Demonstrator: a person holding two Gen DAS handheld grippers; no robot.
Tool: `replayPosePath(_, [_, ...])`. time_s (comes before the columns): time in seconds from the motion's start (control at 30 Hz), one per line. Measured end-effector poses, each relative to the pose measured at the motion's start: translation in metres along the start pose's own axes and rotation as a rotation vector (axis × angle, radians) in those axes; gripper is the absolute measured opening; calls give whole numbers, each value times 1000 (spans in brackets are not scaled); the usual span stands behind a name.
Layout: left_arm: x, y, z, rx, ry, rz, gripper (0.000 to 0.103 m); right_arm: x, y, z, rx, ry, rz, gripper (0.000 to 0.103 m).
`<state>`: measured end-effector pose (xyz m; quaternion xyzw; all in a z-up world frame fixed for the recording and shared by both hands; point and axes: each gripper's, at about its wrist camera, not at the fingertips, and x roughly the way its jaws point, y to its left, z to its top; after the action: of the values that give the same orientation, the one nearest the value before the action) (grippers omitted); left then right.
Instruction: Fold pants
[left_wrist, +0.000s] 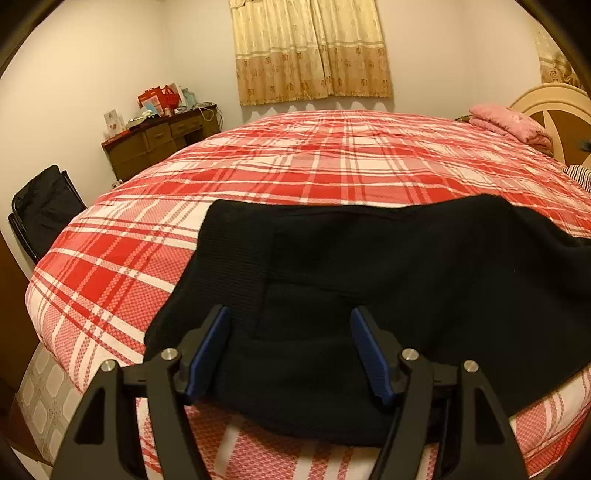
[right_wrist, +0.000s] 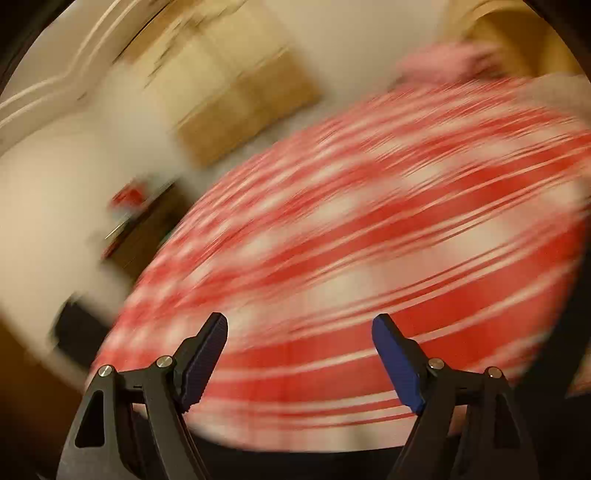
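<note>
Here we hold the left gripper (left_wrist: 290, 349) over the black pants (left_wrist: 369, 280), jaws apart with nothing pinched. The pants lie flat, dark and knitted, on the red plaid bedspread (left_wrist: 295, 162) just under and ahead of it. Beyond, a cluttered dresser (left_wrist: 162, 142), curtain (left_wrist: 310, 51) and pink blanket (left_wrist: 509, 123). Our right gripper (right_wrist: 300, 349) stands wide and empty above blurred plaid bedspread.
</note>
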<state>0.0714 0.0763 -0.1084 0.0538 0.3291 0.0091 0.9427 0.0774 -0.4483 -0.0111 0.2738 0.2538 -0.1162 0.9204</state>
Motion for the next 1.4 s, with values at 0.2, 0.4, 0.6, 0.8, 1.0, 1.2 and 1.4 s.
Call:
replayPosePath(0.2, [1, -1, 1, -4, 6, 12, 71, -30, -78, 52, 20, -94, -399, 82])
replayPosePath(0.4, [3, -2, 4, -8, 27, 18, 72, 21, -103, 48, -23, 125, -617, 70])
replayPosePath(0.6, [2, -2, 4, -4, 36, 18, 72, 22, -119, 44, 14, 187, -454, 5])
replayPosePath(0.8, [2, -2, 5, -4, 36, 18, 72, -77, -123, 58, 103, -5, -197, 5])
replayPosePath(1.0, [2, 0, 6, -8, 48, 3, 72, -157, -174, 21, 316, -106, -33, 5])
replayPosePath(1.2, [3, 0, 10, -13, 70, -1, 73, -175, -241, -40, 478, -20, -84, 6])
replayPosePath(1.4, [2, -1, 14, -6, 85, -3, 73, -184, -229, -46, 401, -31, -197, 6])
